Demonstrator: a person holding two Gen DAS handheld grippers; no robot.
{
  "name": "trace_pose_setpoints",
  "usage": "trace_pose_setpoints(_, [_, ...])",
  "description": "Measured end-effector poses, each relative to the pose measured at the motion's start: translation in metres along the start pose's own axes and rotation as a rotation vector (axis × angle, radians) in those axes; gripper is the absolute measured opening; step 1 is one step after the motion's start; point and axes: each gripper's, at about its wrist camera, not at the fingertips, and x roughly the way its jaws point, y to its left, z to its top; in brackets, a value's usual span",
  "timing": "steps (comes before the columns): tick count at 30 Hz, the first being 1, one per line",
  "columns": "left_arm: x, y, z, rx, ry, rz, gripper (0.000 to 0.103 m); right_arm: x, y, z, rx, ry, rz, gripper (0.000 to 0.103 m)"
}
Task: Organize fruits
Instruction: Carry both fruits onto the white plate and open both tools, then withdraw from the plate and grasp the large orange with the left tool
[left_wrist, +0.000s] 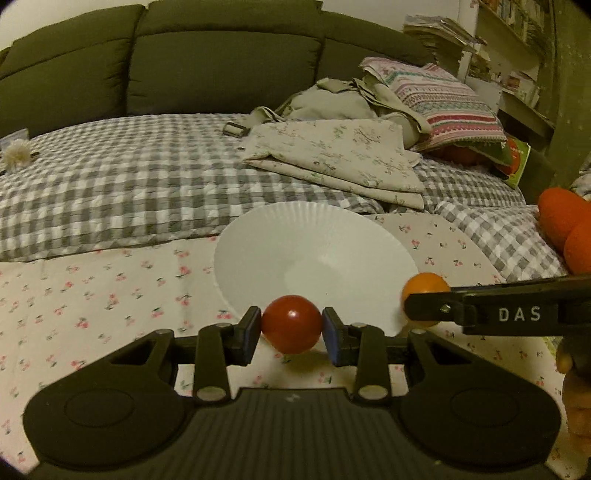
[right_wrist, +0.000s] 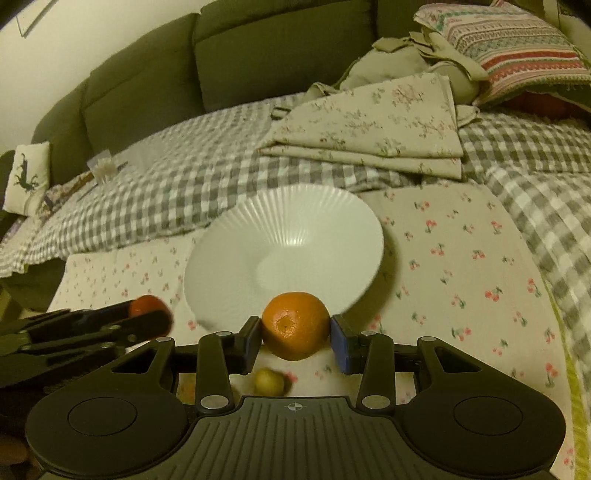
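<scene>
My left gripper (left_wrist: 291, 328) is shut on a round red fruit (left_wrist: 291, 323) and holds it at the near rim of the white ribbed plate (left_wrist: 295, 236). My right gripper (right_wrist: 295, 332) is shut on an orange (right_wrist: 295, 325), also at the plate's (right_wrist: 288, 225) near rim. In the left wrist view the right gripper (left_wrist: 421, 310) comes in from the right with the orange (left_wrist: 424, 286). In the right wrist view the left gripper (right_wrist: 155, 317) shows at the left with the red fruit (right_wrist: 146, 304). A small yellow-green fruit (right_wrist: 269, 382) lies on the cloth below the orange.
The plate sits on a cherry-print cloth (right_wrist: 461, 266) over a grey checked blanket (left_wrist: 110, 184). Folded floral linen (left_wrist: 340, 155) and a striped pillow (left_wrist: 443, 99) lie behind. A dark green sofa back (left_wrist: 184, 62) is beyond. Orange objects (left_wrist: 561, 218) sit at the right edge.
</scene>
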Motion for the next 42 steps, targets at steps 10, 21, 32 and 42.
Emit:
trace_pose_setpoints(10, [0.036, -0.007, 0.005, 0.044, 0.022, -0.002, 0.034, 0.035, 0.002, 0.013, -0.048, -0.014, -0.016, 0.039])
trace_pose_setpoints(21, [0.055, -0.004, 0.006, 0.045, 0.025, 0.004, 0.035, 0.059, -0.007, 0.015, -0.022, 0.012, -0.013, 0.040])
trace_pose_setpoints(32, [0.042, 0.002, 0.010, 0.034, -0.002, 0.011, 0.053, 0.049, -0.015, 0.018, 0.057, -0.012, -0.003, 0.065])
trace_pose_setpoints(42, [-0.002, 0.025, 0.005, -0.021, -0.007, 0.067, 0.075, 0.023, 0.002, 0.018, 0.019, -0.039, -0.027, 0.068])
